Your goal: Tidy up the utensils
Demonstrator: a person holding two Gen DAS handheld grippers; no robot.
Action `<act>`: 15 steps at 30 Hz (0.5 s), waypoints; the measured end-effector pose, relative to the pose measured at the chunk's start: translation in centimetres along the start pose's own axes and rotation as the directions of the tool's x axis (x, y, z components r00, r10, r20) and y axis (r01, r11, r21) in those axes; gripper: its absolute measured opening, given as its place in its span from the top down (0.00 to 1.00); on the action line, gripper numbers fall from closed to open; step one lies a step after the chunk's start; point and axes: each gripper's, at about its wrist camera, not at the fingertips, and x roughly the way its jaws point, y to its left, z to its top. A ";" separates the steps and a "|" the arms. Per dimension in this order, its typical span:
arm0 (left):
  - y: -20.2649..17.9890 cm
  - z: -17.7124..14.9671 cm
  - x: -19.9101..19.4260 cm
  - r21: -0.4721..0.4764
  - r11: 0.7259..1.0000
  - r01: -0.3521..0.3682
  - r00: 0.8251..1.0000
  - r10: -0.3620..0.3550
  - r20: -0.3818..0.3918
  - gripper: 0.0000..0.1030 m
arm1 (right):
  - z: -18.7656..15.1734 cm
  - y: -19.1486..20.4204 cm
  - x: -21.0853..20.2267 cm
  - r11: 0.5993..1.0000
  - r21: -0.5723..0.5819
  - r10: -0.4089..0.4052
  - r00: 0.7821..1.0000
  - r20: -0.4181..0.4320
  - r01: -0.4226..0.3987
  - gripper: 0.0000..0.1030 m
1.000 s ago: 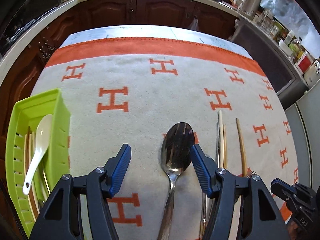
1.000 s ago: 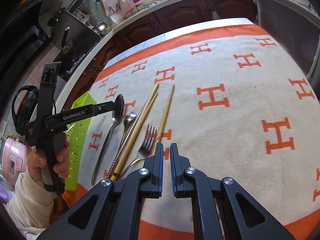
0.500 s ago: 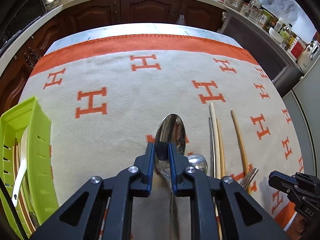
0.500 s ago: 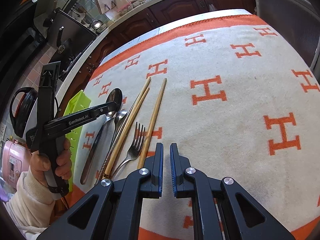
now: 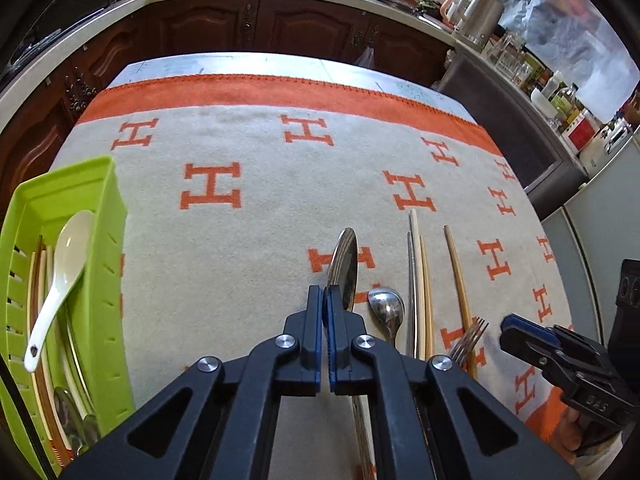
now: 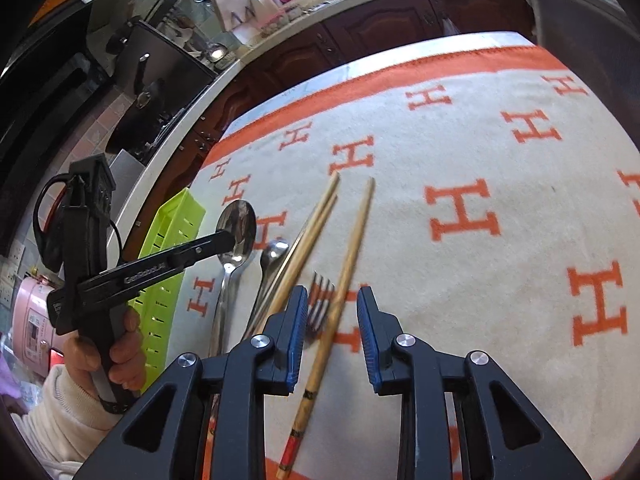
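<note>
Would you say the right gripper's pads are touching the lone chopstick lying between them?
Apart: the right wrist view shows cloth either side of the lone chopstick inside the right gripper.

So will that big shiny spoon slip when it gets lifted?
Maybe. The left gripper pinches the big spoon near its bowl on smooth polished metal, so it might slide. Its long handle could sag. It looks stiff, so bending is unlikely.
</note>
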 end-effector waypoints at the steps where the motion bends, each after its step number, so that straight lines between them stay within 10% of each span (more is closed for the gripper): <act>1: 0.3 0.0 -0.5 -0.009 1.000 0.011 1.000 -0.010 0.011 1.00 | 0.2 0.4 0.4 1.000 -0.021 -0.002 1.000 0.003 0.002 0.75; 15: 3.2 -0.5 -6.4 -0.068 0.992 0.110 0.981 -0.098 0.167 1.00 | 0.1 1.8 1.8 0.986 -0.166 0.038 0.998 0.045 -0.030 0.97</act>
